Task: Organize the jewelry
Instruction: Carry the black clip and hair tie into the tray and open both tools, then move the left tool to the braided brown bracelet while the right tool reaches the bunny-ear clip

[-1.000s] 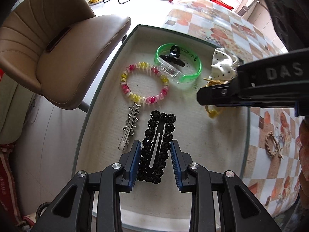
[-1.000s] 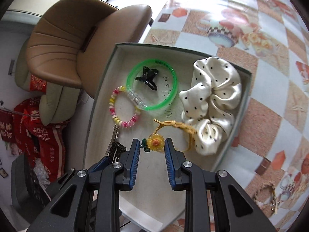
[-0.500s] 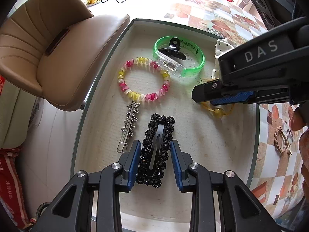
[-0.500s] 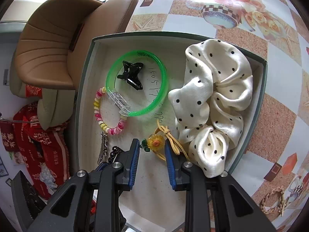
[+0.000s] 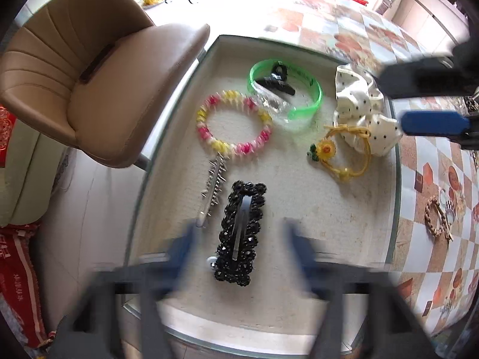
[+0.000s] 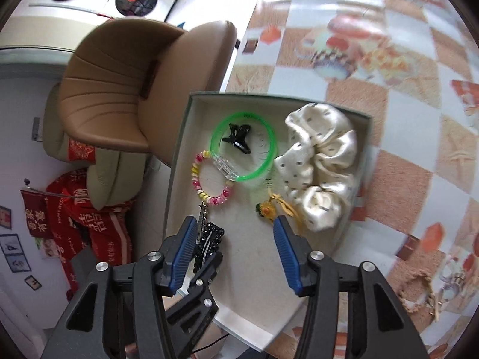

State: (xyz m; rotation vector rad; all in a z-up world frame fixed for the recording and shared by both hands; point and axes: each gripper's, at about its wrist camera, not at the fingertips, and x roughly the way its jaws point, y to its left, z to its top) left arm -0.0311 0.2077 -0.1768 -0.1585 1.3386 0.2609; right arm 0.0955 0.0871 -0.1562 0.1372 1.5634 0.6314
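A shallow grey-green box (image 5: 395,209) with a pale felt floor sat at the table's edge, holding all the pieces laid flat. A black beaded hair clip (image 5: 241,233) lay lengthwise near the front, with a spiky silver clip (image 5: 213,185) just beside it, its tip reaching a pink, yellow and white beaded bracelet (image 5: 233,125). Behind that, a translucent green bangle (image 5: 311,89) with a clear clasp ringed a small black claw clip (image 5: 275,80). A cream polka-dot scrunchie (image 6: 320,161) filled the far corner, touching a yellow hair tie (image 5: 347,149) with a sunflower charm. Outside the box, a braided tan bracelet (image 5: 435,218) lay on the tablecloth.
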